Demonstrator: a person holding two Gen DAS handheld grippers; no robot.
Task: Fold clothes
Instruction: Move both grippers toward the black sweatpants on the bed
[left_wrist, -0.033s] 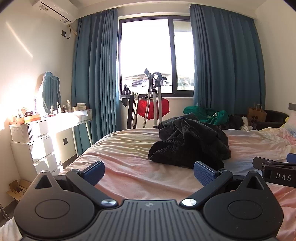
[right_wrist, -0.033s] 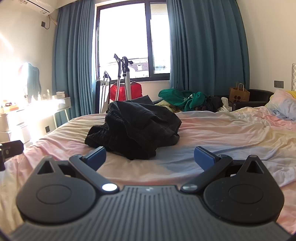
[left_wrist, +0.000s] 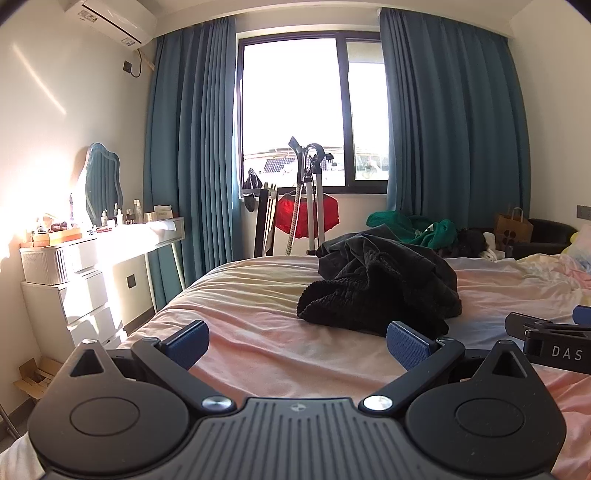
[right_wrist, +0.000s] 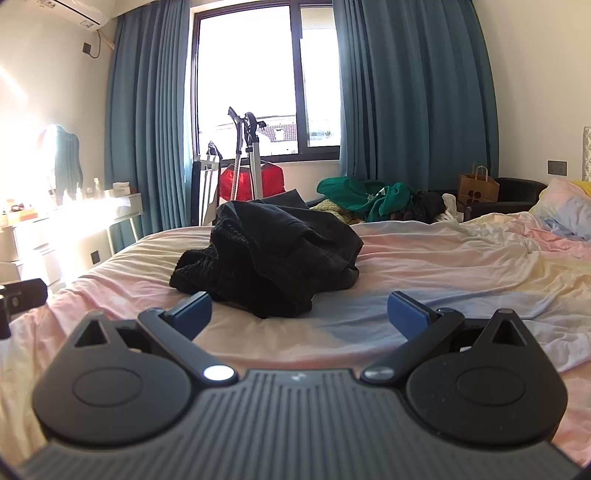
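Both sets of jaws stand spread wide, holding nothing: the left gripper (left_wrist: 297, 341) and right gripper (right_wrist: 299, 312) hover low in frame over the pink bed sheet (right_wrist: 424, 258), the crumpled black garment (right_wrist: 273, 254) heaped mid-frame just beyond

We only get a sliver of the right gripper (left_wrist: 550, 334) at 3 o'clock in the left wrist view; the frame edge cuts it and its lettering off after "DAS". Same for the left gripper (right_wrist: 22, 299) at 9 o'clock in the right wrist view, too little showing to read its jaws. Black garment pile (right_wrist: 269, 251): bunched, so we can't tell how many pieces. Dresser (left_wrist: 92, 254) clutter at 9 o'clock is washed out by glare. Green clothes (right_wrist: 365, 197) partly hidden behind the bed (right_wrist: 443, 266).
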